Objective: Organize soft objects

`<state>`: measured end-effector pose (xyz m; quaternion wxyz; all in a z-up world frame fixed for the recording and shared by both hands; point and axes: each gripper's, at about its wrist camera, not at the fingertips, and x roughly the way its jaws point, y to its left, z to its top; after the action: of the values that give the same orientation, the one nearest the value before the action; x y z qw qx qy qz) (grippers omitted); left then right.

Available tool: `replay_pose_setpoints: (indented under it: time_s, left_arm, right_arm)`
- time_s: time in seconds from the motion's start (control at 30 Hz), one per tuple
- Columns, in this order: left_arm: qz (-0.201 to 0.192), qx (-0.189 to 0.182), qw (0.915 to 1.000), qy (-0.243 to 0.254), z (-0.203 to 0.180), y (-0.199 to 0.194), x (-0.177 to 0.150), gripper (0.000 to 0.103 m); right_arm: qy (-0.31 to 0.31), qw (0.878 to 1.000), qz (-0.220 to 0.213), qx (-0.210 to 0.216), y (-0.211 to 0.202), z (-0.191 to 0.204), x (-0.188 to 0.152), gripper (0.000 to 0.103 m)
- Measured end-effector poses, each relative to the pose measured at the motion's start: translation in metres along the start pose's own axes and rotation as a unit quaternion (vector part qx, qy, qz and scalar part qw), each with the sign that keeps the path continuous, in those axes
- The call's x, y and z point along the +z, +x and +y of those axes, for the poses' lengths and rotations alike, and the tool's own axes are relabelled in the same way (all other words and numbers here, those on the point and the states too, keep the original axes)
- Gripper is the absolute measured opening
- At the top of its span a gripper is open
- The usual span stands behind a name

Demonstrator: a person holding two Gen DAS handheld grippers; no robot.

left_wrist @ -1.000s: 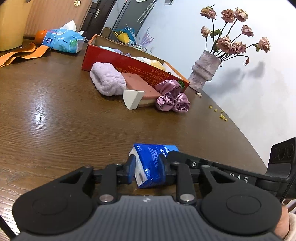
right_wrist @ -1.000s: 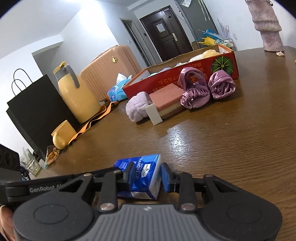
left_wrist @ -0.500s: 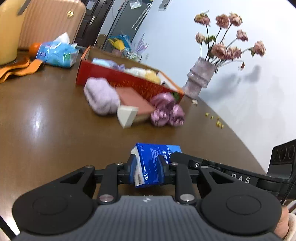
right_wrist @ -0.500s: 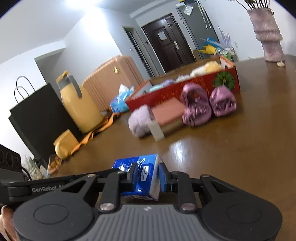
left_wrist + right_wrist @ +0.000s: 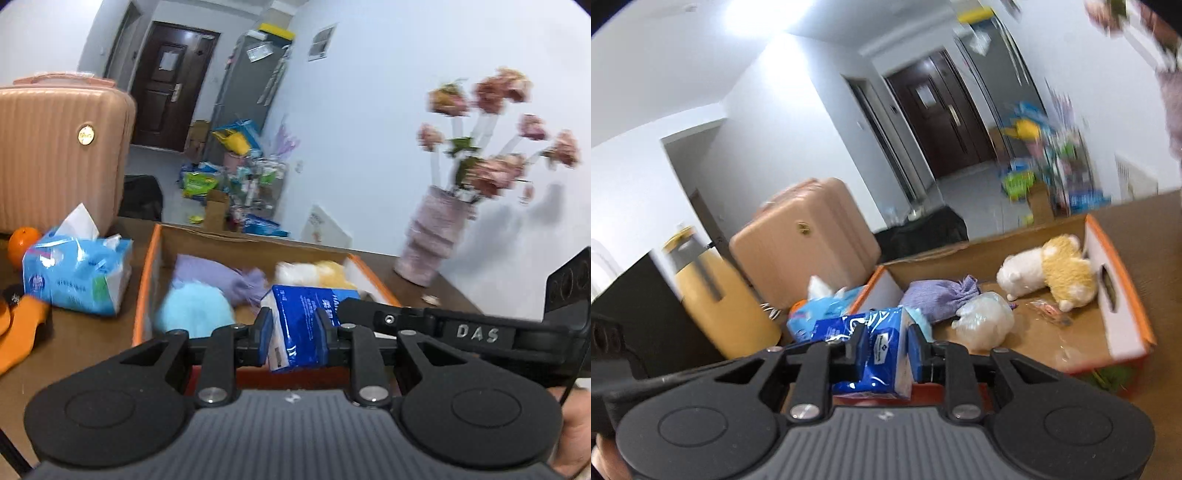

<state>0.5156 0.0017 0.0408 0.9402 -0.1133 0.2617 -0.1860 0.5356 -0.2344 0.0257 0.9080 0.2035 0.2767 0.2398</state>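
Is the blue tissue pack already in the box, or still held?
Still held: the left gripper and right gripper both clamp the tissue pack above the box.

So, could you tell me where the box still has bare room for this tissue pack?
Both grippers hold the tissue pack over the box's near edge. Bare floor shows in the near right corner, between the clear bag and the right wall. The far side is crowded: purple pouch, plush toys, blue ball.
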Motion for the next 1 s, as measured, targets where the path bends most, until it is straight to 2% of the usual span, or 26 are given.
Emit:
replay_pose_setpoints:
  time_s: [0.13,0.2,0.3,0.47,0.53,0.57,0.63,0.83,0.93,1.0]
  left_arm:
    - [0.021,0.034,0.9992,0.008,0.025,0.028,0.005,0.024]
    - [0.029,0.058,0.9973,0.035,0.031,0.039,-0.001,0.024]
    - [0.048,0.093,0.9934,0.047,0.04,0.051,-0.01,0.024]
    - [0.043,0.09,0.9939,0.046,0.052,0.038,-0.011,0.026]
    - [0.034,0.09,0.9939,0.053,0.049,0.029,-0.008,0.03]
    - [0.03,0.089,0.994,0.056,0.045,0.024,-0.005,0.036]
    - [0.019,0.093,0.9938,0.058,0.04,0.01,-0.001,0.038]
    - [-0.023,0.099,0.9926,0.065,0.015,-0.053,0.021,0.045]
    - [-0.058,0.1,0.9904,0.075,0.0,-0.094,0.028,0.058]
    - [-0.078,0.099,0.9885,0.084,-0.01,-0.121,0.027,0.072]
  right_arm:
    - [0.006,0.999,0.051,-0.001,0.056,-0.007,0.011,0.023]
    - [-0.006,0.998,0.067,-0.004,0.079,-0.005,0.005,0.023]
    - [0.004,0.995,0.1,-0.007,0.11,-0.006,-0.007,0.024]
    - [-0.011,0.992,0.122,-0.009,0.116,0.004,-0.013,0.025]
    - [-0.019,0.993,0.119,-0.014,0.106,0.007,-0.007,0.026]
    - [-0.021,0.993,0.116,-0.017,0.099,0.008,-0.004,0.026]
    - [-0.024,0.994,0.105,-0.021,0.08,0.01,0.005,0.026]
    - [-0.065,0.996,0.039,-0.046,-0.008,0.031,0.033,0.033]
    - [-0.086,0.994,0.004,-0.066,-0.058,0.041,0.042,0.036]
    - [-0.095,0.993,-0.02,-0.072,-0.096,0.046,0.043,0.042]
